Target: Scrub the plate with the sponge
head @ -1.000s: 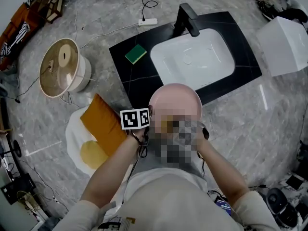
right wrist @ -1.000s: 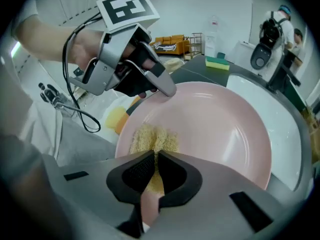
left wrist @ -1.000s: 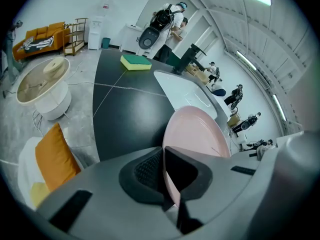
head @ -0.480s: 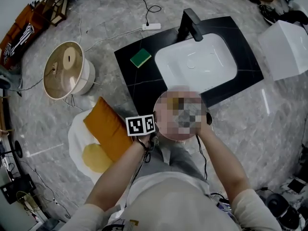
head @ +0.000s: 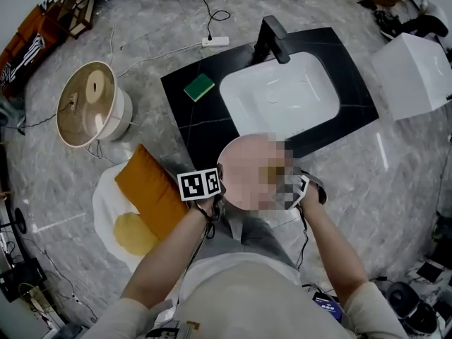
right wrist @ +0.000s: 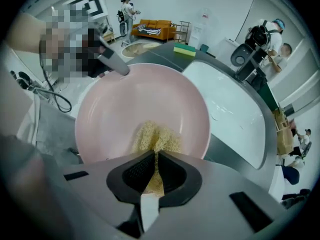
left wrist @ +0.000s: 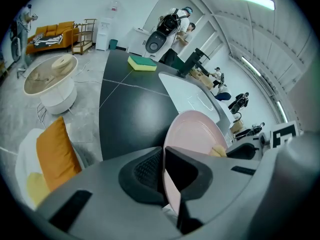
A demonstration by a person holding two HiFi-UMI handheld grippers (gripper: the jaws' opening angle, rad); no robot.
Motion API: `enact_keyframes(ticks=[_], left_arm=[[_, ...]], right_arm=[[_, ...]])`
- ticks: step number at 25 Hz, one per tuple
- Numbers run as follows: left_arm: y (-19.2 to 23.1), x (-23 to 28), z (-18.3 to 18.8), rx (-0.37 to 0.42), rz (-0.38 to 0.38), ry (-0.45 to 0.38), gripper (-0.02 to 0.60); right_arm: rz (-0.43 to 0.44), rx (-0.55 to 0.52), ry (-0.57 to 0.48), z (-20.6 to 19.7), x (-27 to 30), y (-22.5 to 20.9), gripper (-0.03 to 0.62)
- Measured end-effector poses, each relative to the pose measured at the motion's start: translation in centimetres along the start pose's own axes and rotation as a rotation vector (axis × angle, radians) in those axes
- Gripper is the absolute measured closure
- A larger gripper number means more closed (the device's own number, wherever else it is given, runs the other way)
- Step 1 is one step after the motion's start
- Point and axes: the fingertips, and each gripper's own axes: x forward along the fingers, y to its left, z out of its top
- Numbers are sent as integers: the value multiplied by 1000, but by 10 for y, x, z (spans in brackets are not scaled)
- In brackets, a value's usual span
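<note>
A pink plate (head: 244, 168) is held on edge in front of me, over the near side of the black counter (head: 187, 119). My left gripper (head: 219, 186) is shut on the plate's left rim; the left gripper view shows the rim (left wrist: 172, 149) pinched between its pads. My right gripper (right wrist: 155, 169) is shut on a yellowish scrub sponge (right wrist: 156, 138), which presses against the plate's face (right wrist: 125, 114). In the head view that sponge (head: 275, 169) sits at the plate's right side. A second, green sponge (head: 199, 87) lies on the counter, left of the sink.
A white sink (head: 279, 94) with a black faucet (head: 272, 35) is set in the counter. A round wood-topped stool (head: 88, 104) and orange cushions (head: 145, 186) are at the left, a white box (head: 413, 73) at the right. People stand in the background (left wrist: 175, 21).
The right gripper with the yellowish sponge has slid across the plate's face, from the lower middle toward the right side. The left gripper still grips the rim.
</note>
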Motion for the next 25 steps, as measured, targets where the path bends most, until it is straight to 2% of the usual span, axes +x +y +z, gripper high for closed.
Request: enact_keyframes(ticks=[6, 9, 13, 16, 21, 25], left_arm=[[-1, 1, 1, 7, 3, 1, 552], [-1, 1, 1, 36, 13, 4, 552], [-1, -1, 0, 55, 16, 13, 554], [-1, -1, -1, 74, 10, 24, 554], [-1, -1, -3, 63, 2, 24, 555], [1, -2, -2, 67, 14, 18, 555]], right_arm=[[134, -117, -10, 4, -1, 72, 548], [163, -186, -49, 22, 5, 101, 548], [207, -202, -120, 56, 12, 118, 548], [214, -172, -172, 82, 16, 106, 548], [174, -93, -225, 111, 20, 60, 546], [64, -7, -222, 114, 24, 15, 546]])
